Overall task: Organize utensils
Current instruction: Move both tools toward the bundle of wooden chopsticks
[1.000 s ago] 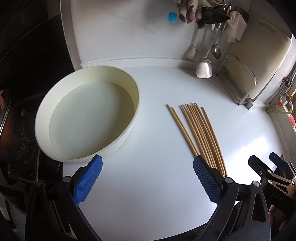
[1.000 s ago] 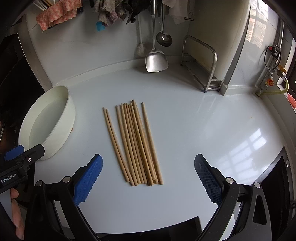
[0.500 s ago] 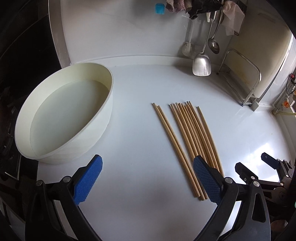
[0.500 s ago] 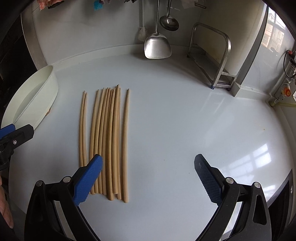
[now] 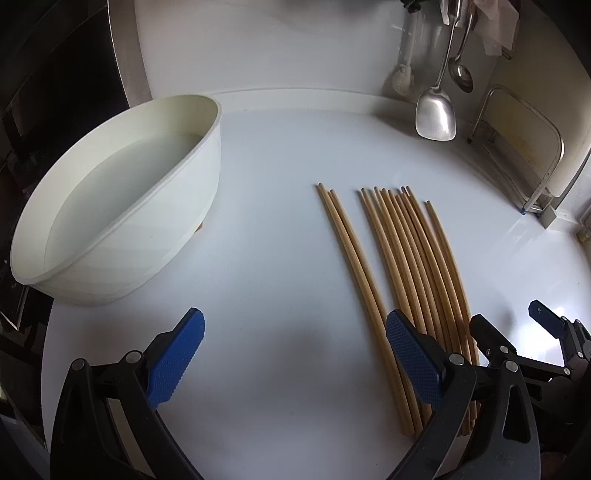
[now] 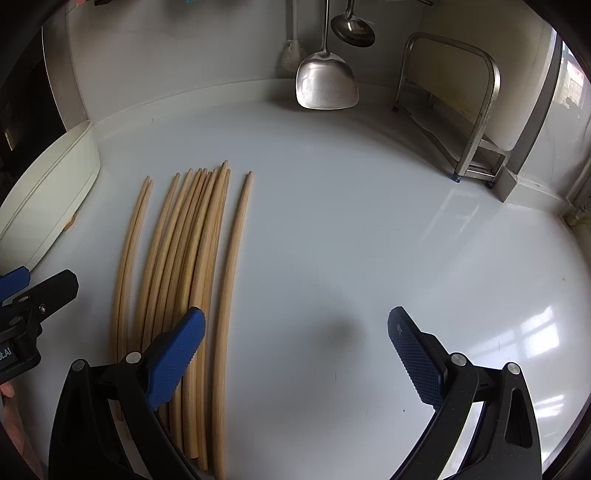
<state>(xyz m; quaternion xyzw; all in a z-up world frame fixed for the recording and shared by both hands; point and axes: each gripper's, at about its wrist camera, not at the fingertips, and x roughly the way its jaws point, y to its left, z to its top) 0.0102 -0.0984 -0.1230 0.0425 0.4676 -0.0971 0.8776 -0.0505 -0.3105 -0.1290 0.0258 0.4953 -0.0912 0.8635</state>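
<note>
Several wooden chopsticks (image 5: 406, 266) lie side by side on the white counter, tips pointing away; they also show in the right wrist view (image 6: 192, 266). My left gripper (image 5: 295, 363) is open and empty, low over the counter, with its right finger over the chopsticks' near ends. My right gripper (image 6: 295, 363) is open and empty, its left finger over the near ends of the bundle. A round cream basin (image 5: 122, 218) stands left of the chopsticks; its edge shows in the right wrist view (image 6: 48, 199).
A steel spatula (image 6: 327, 85), a ladle (image 6: 352, 31) and a brush hang on the back wall. A metal rack (image 6: 476, 110) stands at the back right. The right gripper's tips show at the right edge of the left wrist view (image 5: 517, 343).
Both grippers have moved lower and closer to the chopsticks' near ends. The basin has shifted left in both views. Both grippers stay open.
</note>
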